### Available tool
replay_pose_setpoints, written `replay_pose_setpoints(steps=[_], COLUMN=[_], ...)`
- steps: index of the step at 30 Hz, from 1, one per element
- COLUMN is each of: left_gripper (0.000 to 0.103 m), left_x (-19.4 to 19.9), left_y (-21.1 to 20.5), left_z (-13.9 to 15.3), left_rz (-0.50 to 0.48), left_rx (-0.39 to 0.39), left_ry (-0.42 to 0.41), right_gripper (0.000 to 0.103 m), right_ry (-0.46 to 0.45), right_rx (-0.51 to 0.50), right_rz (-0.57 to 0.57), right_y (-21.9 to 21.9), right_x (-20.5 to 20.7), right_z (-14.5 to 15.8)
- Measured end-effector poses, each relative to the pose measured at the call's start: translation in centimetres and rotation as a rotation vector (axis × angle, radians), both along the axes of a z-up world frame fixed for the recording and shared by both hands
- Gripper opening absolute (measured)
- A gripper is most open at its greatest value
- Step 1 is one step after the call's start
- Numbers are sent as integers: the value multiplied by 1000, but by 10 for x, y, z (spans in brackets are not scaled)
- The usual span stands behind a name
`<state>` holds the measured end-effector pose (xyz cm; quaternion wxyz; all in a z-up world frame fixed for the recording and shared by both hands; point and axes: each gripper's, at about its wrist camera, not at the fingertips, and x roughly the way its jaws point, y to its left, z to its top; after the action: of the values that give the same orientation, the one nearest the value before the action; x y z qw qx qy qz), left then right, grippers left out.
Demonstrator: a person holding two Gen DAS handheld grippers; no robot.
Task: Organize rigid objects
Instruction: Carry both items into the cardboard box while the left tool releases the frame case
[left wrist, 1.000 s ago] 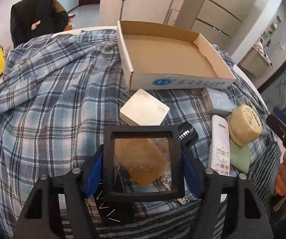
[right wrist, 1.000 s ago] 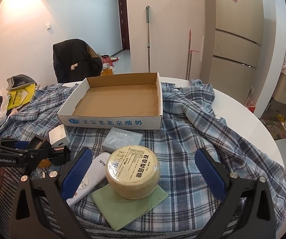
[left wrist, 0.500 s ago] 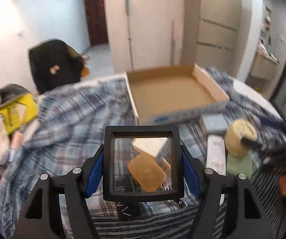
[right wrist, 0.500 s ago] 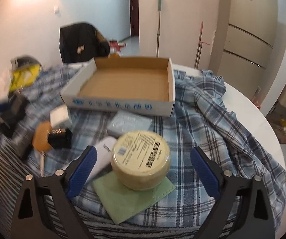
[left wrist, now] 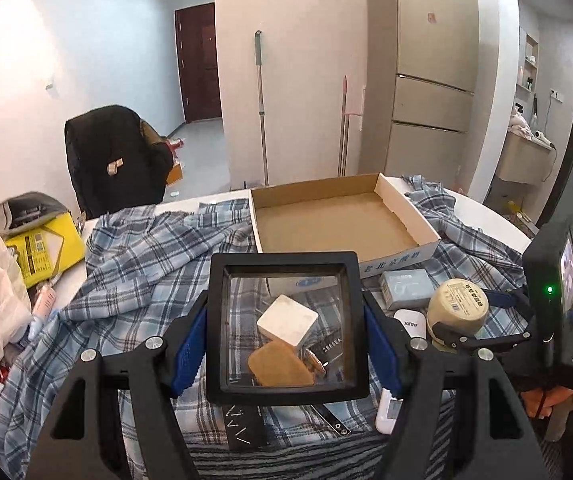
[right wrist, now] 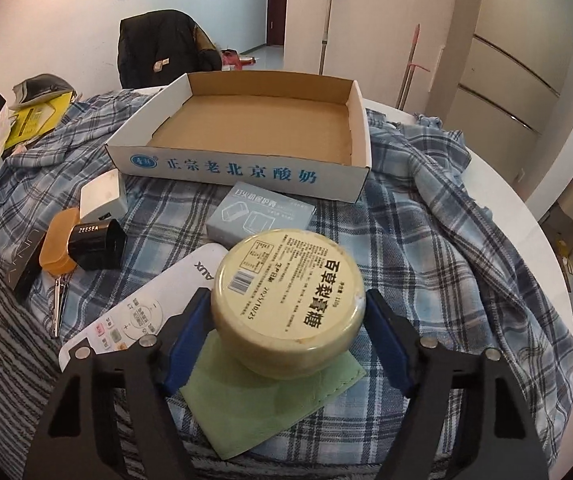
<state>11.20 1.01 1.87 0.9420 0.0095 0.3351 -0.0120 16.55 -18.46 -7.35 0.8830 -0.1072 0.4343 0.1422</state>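
Closing around the round cream-yellow lidded tub (right wrist: 288, 304) on the green mat, the right hand-held gripper (right wrist: 288, 346) should be squared; the left hand-held gripper (left wrist: 286, 354) grips a black-framed square magnifier (left wrist: 286, 324), bound for the open cardboard tray (left wrist: 402, 204).

The left gripper (left wrist: 287, 330) is raised above the table and tilted downward, its two blue-padded fingers (left wrist: 187, 346) clamped against the side edges of a square black-framed magnifier (left wrist: 286, 326), which it carries upright between them. The right gripper (right wrist: 286, 332) points more steeply down, low over the table; its jaws are closing around a round yellow tin (right wrist: 288, 300), with the blue pads (right wrist: 386, 346) standing just beside the tin's sides, and whether they press on it cannot be told. In the left wrist view the right gripper (left wrist: 482, 320) shows at the right edge, and the person's right hand (left wrist: 558, 398) grasps its handle.
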Motion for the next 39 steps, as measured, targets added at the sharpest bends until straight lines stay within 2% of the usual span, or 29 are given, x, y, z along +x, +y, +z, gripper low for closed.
replay_pose_setpoints(steps=[8, 12, 15, 19, 22, 25, 28, 30, 33, 37, 39], left_gripper=[72, 72, 72, 72, 72, 72, 72, 72, 72, 72, 72], left_x=[-9, -11, -4, 20, 47, 86, 126, 156, 198, 222, 229], left_y=[8, 19, 19, 11, 7, 12, 15, 13, 15, 15, 10], left_z=[21, 39, 54, 78, 90, 94, 82, 67, 42, 4, -19], left_rz=[-5, -5, 14, 24, 42, 70, 86, 76, 114, 97, 83], left_rx=[-44, -135, -130, -88, -73, -129, -192, -204, -211, -254, -249], left_ry=[-28, -55, -99, -161, -175, -144, -91, -48, -18, 32, 60], right_gripper=[74, 74, 74, 74, 74, 74, 74, 74, 74, 74, 74], right_ry=[-26, -32, -72, -156, -174, -171, -141, -130, -108, -85, -61], right_rx=[29, 68, 79, 97, 112, 102, 157, 183, 186, 212, 218], right_rz=[-51, -60, -49, -61, -95, -140, -170, -191, -220, -215, -203], right_y=[-10, -15, -13, -5, 4, 12, 14, 14, 20, 22, 21], right_x=[-1, -3, -1, 18, 48, 88, 118, 133, 157, 179, 188], right_z=[20, 46, 74, 118, 141, 149, 148, 141, 126, 102, 89])
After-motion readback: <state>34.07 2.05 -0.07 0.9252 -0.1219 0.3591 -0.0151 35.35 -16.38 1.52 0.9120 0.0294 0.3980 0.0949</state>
